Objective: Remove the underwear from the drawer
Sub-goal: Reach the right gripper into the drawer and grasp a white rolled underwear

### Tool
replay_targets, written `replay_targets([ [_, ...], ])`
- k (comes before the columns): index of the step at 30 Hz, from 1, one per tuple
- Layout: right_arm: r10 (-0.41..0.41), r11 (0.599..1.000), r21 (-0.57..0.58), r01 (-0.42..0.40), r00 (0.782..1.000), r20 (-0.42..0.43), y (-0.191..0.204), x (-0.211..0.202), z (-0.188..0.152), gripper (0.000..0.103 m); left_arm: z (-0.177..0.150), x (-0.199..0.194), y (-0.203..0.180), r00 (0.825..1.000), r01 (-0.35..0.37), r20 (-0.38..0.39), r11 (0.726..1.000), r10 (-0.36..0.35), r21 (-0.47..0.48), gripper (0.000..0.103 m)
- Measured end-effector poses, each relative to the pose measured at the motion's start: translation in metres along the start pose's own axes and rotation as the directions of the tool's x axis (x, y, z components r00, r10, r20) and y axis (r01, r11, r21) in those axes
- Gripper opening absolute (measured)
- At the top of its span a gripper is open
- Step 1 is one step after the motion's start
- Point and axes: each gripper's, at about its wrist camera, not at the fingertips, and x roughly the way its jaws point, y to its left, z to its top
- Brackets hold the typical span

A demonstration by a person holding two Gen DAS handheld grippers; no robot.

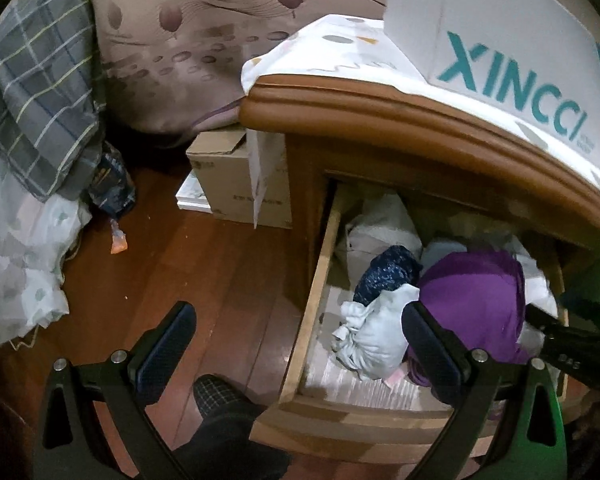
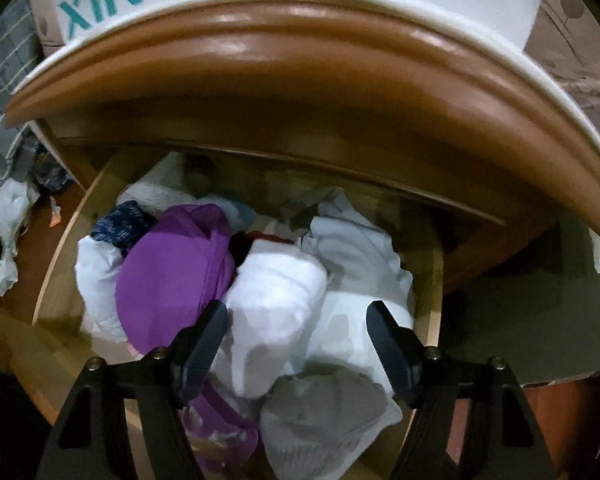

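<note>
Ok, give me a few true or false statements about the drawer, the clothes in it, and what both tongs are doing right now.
1. The drawer is pulled open. True.
2. The right tongs are shut on the purple garment. False: they are open above the white clothes, holding nothing.
3. A white box with teal lettering stands on top of the cabinet. True.
4. The left tongs are deep inside the drawer, gripping clothes. False: they are open and empty, straddling the drawer's left front corner, one finger over the wooden floor.
5. A dark blue patterned piece lies next to the purple garment. True.
</note>
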Motion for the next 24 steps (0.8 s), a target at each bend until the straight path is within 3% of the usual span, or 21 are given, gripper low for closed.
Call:
replay_targets([
  [9, -0.009, 1.000, 0.026, 0.011, 0.997, -0.079, 0.009, 0.021, 0.005, 0.074, 0.002, 0.002, 0.016, 1.000, -0.006, -0.010, 0.998, 0.005, -0.061, 0.102],
  [16, 0.045, 0.996, 0.078, -0.036, 0.992, -0.118, 0.004, 0.031, 0.003, 0.074, -0.004, 0.014, 0.018, 0.994, 0.082, -0.058, 0.993, -0.087, -0.086, 0.097],
  [20, 0.062, 0.996, 0.078, -0.053, 0.991, -0.121, 0.003, 0.032, 0.003, 0.074, -0.007, 0.021, 0.018, 0.992, 0.073, -0.092, 0.992, -0.083, -0.100, 0.097],
  [22, 0.075, 0.995, 0.077, -0.066, 0.990, -0.120, 0.003, 0.031, 0.002, 0.064, -0.009, 0.022, 0.016, 0.991, 0.084, -0.101, 0.992, -0.093, -0.092, 0.097],
  [23, 0.096, 0.993, 0.081, -0.087, 0.989, -0.115, 0.003, 0.033, 0.002, 0.048, -0.009, 0.023, 0.016, 0.989, 0.093, -0.105, 0.991, -0.103, -0.093, 0.097],
  [24, 0.128, 0.989, 0.092, -0.118, 0.985, -0.112, 0.002, 0.032, 0.002, 0.045, -0.010, 0.023, 0.016, 0.988, 0.102, -0.105, 0.990, -0.112, -0.097, 0.097],
])
